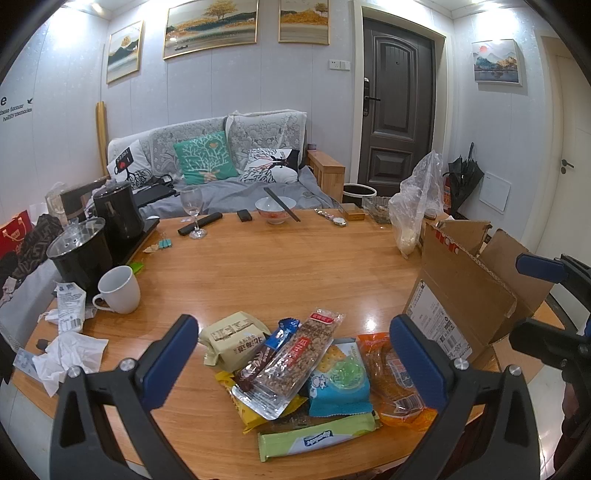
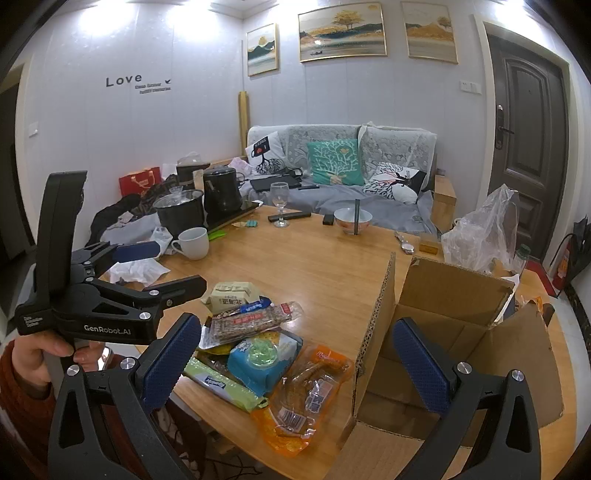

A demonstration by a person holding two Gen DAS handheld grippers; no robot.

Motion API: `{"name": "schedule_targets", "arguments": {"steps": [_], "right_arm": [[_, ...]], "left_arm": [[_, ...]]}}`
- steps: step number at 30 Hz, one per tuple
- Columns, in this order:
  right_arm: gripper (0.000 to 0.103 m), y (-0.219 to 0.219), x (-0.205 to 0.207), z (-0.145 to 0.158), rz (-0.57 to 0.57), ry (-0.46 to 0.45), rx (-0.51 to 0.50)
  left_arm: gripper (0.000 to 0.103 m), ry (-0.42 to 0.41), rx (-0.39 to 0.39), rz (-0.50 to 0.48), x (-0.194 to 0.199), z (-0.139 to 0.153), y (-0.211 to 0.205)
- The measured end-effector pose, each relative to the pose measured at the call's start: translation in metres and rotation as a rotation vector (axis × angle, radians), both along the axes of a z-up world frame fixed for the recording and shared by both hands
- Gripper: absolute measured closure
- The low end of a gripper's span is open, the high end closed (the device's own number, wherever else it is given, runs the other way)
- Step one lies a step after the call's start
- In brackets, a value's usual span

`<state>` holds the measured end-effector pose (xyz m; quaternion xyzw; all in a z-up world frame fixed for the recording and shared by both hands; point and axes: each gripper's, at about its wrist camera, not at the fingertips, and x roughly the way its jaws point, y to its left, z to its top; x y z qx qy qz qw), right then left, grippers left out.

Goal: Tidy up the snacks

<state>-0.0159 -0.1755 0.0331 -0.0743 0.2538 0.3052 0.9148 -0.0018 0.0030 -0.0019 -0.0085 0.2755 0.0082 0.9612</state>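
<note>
Snack pile [image 1: 295, 369], heaped on the table just left of the open cardboard box [image 2: 443, 332]: nearer the left gripper [image 1: 295, 354], spread wide and empty above it; right gripper [image 2: 299, 354], likewise parted, is held at the box.

I see pale grey panelled walls [image 1: 66, 122] under bright ceiling light. At the far side stands a grey patterned fabric sofa [image 1: 221, 147] with a teal branch-print cushion [image 1: 205, 157] and two white cushions printed in black. Above it hang three gold-framed landscape paintings [image 1: 210, 27]. To the right is a dark brown panelled door [image 1: 399, 107], with a smaller mountain picture [image 1: 496, 61] on the right wall. On the left wall I read black "Love" lettering [image 2: 123, 80]. A round wooden table [image 1: 295, 266] fills the near ground.
</note>
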Motion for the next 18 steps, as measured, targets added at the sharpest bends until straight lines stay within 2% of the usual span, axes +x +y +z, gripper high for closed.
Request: {"name": "schedule_targets", "arguments": {"steps": [18], "right_arm": [[0.000, -0.0002, 0.0001, -0.0002, 0.001, 0.003, 0.006]], "left_arm": [[0.000, 0.001, -0.013, -0.012, 0.0004, -0.0008, -0.0001]]}}
